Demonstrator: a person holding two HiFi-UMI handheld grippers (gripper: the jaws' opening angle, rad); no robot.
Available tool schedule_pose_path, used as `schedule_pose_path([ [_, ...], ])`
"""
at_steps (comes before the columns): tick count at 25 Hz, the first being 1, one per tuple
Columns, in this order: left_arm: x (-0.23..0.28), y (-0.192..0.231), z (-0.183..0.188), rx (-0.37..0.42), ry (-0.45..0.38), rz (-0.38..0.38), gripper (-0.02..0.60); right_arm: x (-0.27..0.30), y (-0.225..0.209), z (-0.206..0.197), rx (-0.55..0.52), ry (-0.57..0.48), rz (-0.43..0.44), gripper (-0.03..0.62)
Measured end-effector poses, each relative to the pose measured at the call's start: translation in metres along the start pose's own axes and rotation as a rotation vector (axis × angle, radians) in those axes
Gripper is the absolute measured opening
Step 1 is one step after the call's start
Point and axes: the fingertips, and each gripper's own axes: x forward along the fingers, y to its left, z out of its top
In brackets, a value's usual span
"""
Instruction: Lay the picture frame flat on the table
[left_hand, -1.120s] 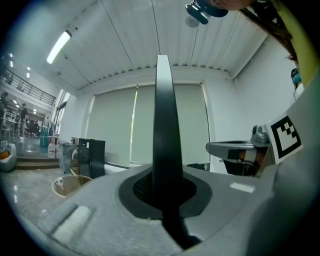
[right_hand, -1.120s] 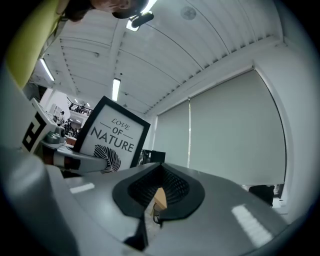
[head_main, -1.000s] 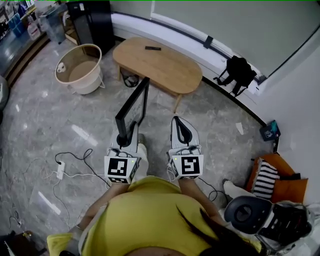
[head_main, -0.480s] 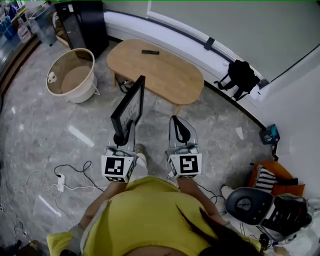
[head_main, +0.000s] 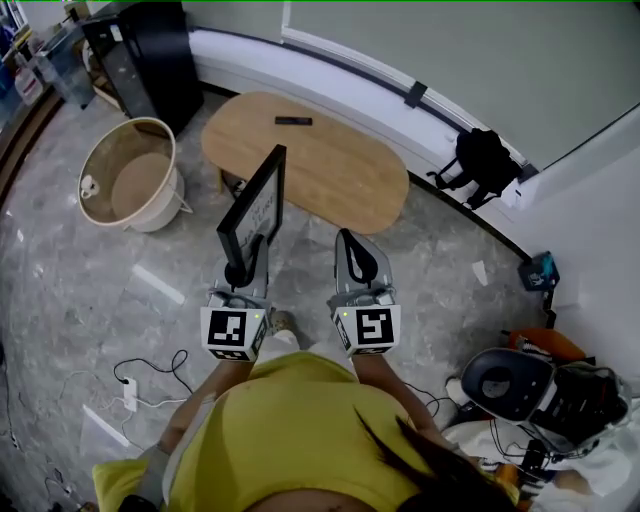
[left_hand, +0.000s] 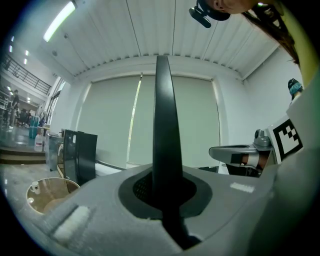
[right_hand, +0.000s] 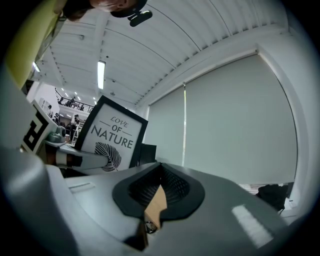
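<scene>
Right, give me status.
Left tongs shut on picture frame, upright, short of the table. Right tongs shut, empty. Remote on table's far edge.

Over the last second the oval table (head_main: 340, 170) slides down the frame toward me. The picture frame (head_main: 257, 205) clamped in my left gripper (head_main: 239, 272) now overlaps its near edge instead of just meeting it. The round basket (head_main: 135, 190) drifts down and to the left. The power strip (head_main: 128, 393) drops toward the lower left corner. My left gripper and right gripper (head_main: 350, 245) both sit slightly further left.
</scene>
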Motion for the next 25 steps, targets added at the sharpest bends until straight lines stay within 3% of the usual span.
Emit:
schedule_pose_path([
  [12,0.041,0.026,0.0,-0.014,0.023,0.017,0.009,0.048,-0.025,-0.015,0.031,0.035,-0.006,0.0],
  [18,0.111,0.025,-0.003,-0.027,0.039,0.011,0.009,0.103,-0.077,-0.022,0.044,0.018,0.014,0.0],
  [25,0.17,0.072,-0.008,-0.032,0.018,0.024,0.009,0.187,-0.089,-0.031,0.039,0.01,0.058,0.0],
])
